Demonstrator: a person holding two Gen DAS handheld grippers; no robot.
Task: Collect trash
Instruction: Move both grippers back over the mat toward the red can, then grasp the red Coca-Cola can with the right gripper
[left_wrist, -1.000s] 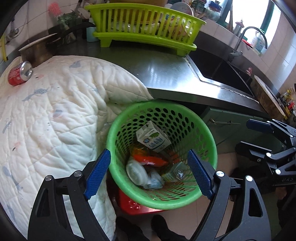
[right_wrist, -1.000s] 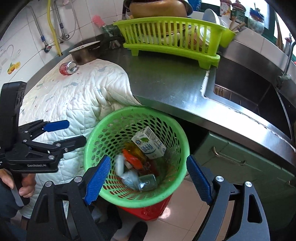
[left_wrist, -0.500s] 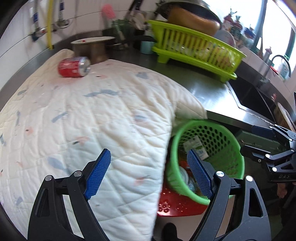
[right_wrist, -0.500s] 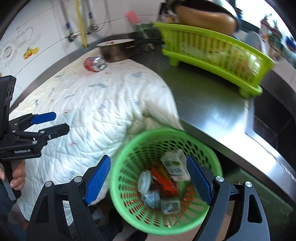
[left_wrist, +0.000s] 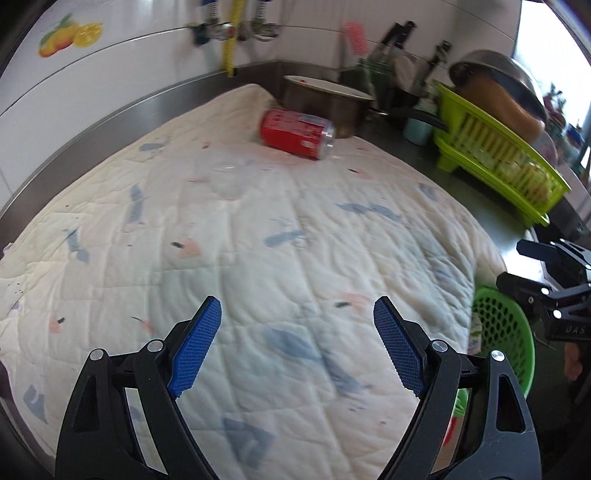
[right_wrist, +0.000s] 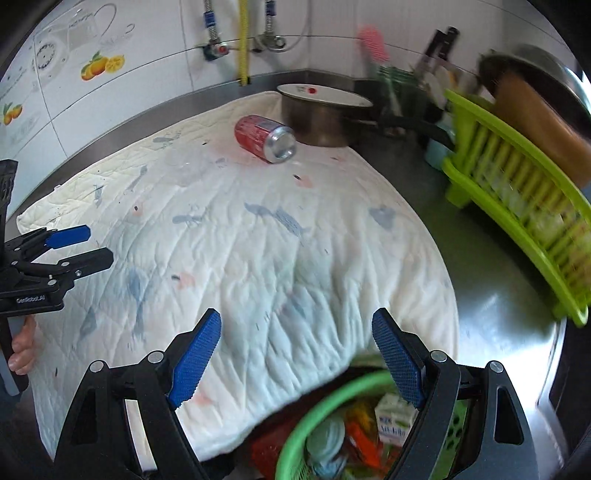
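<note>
The left gripper (left_wrist: 297, 339) hangs over a white quilted cloth (left_wrist: 258, 240) with its blue-padded jaws spread wide and nothing between them. A red can (left_wrist: 295, 133) lies on its side at the far edge of the cloth, just beside a steel pot (left_wrist: 325, 101). The right gripper (left_wrist: 532, 269) shows at the right edge above a green basket (left_wrist: 502, 339), with a lime dish rack (left_wrist: 495, 155) beyond.
</note>
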